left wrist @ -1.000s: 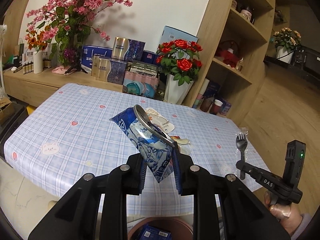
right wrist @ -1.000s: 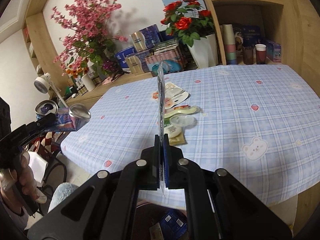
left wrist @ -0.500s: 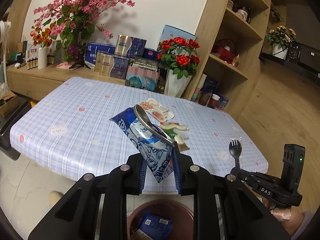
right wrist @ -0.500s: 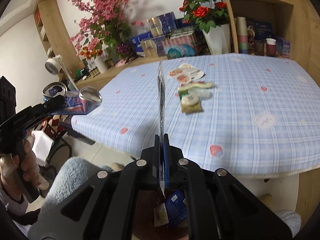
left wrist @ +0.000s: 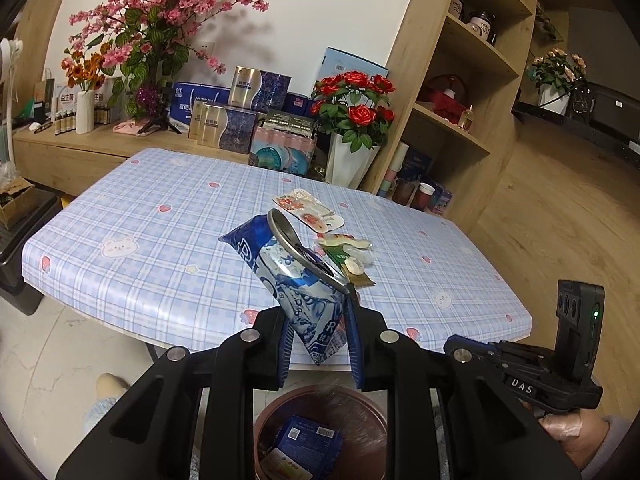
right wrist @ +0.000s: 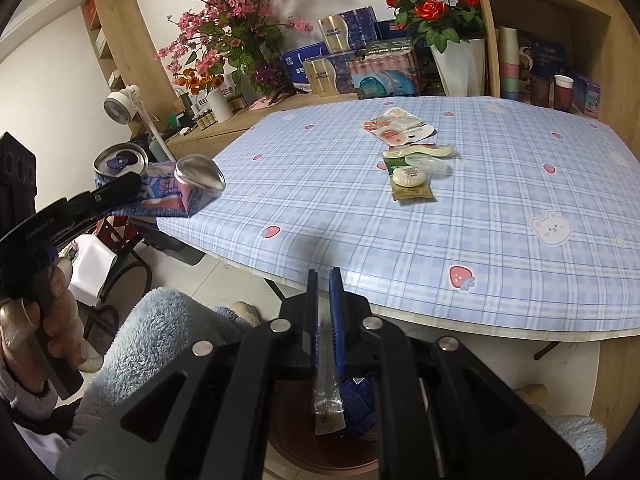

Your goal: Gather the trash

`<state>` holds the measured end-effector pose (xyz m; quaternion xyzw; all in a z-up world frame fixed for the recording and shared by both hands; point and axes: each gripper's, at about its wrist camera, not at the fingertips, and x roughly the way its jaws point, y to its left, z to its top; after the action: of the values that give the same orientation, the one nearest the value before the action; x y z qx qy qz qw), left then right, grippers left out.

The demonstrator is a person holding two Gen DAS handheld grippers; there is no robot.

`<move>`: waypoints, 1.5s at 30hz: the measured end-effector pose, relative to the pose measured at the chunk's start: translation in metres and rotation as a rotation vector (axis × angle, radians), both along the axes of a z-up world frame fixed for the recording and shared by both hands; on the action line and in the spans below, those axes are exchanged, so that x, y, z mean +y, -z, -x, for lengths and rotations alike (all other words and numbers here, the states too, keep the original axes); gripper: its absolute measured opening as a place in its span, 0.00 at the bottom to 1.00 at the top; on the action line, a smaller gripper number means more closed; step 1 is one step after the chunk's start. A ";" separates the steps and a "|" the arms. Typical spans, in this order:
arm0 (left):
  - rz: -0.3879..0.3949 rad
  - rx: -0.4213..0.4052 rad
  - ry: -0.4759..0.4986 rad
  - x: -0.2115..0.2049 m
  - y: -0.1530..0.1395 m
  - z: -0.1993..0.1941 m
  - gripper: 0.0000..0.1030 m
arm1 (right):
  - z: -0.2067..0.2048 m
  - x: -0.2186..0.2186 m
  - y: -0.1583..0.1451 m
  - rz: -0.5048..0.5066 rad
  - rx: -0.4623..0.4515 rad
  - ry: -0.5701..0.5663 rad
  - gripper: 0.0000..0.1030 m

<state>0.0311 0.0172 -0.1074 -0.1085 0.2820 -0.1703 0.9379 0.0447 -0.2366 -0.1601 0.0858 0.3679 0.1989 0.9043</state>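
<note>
Squeezing a squashed can [left wrist: 298,280] above the bin [left wrist: 320,404], left gripper [left wrist: 320,332]; right gripper [right wrist: 324,316] opening, clear wrapper [right wrist: 328,408] slipping into the bin

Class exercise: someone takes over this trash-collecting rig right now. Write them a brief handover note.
Left gripper: shut on crushed blue can, held above brown bin.
Right gripper: jaws opening, clear wrapped fork packet slipping down between them over the bin.
Done: blue box lies in bin.
Left: drop can; then collect the wrappers from the checked table.
</note>
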 end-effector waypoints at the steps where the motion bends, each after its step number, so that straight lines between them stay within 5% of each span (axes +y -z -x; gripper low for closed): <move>1: -0.002 0.002 0.004 -0.001 0.001 0.001 0.22 | 0.000 -0.002 -0.001 0.002 -0.008 0.008 0.22; 6: -0.011 0.015 0.025 -0.007 0.005 0.000 0.22 | -0.001 -0.011 -0.009 0.057 -0.052 0.062 0.45; 8: -0.019 0.013 0.034 -0.010 0.004 0.000 0.22 | 0.001 -0.017 -0.016 0.082 -0.091 0.092 0.72; 11: -0.036 0.007 0.048 -0.017 0.002 0.000 0.22 | 0.004 -0.027 -0.029 0.125 -0.164 0.162 0.92; 19: -0.074 0.031 0.078 -0.032 0.006 -0.003 0.22 | 0.011 -0.050 -0.046 0.186 -0.254 0.239 0.94; 38: -0.094 0.110 0.220 -0.070 0.016 -0.002 0.22 | 0.019 -0.072 -0.036 0.145 -0.221 0.284 0.94; 40: -0.075 0.118 0.237 -0.070 0.016 -0.001 0.30 | 0.018 -0.070 -0.037 0.145 -0.221 0.282 0.94; 42: -0.047 0.117 0.246 -0.068 0.015 0.001 0.64 | 0.019 -0.069 -0.039 0.142 -0.225 0.279 0.94; 45: -0.043 0.090 0.234 -0.065 0.011 0.003 0.68 | 0.019 -0.065 -0.041 0.144 -0.232 0.270 0.94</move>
<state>0.0286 -0.0473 -0.1185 -0.0623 0.3380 -0.2674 0.9002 0.0258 -0.3016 -0.1191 0.0461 0.2596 0.0572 0.9629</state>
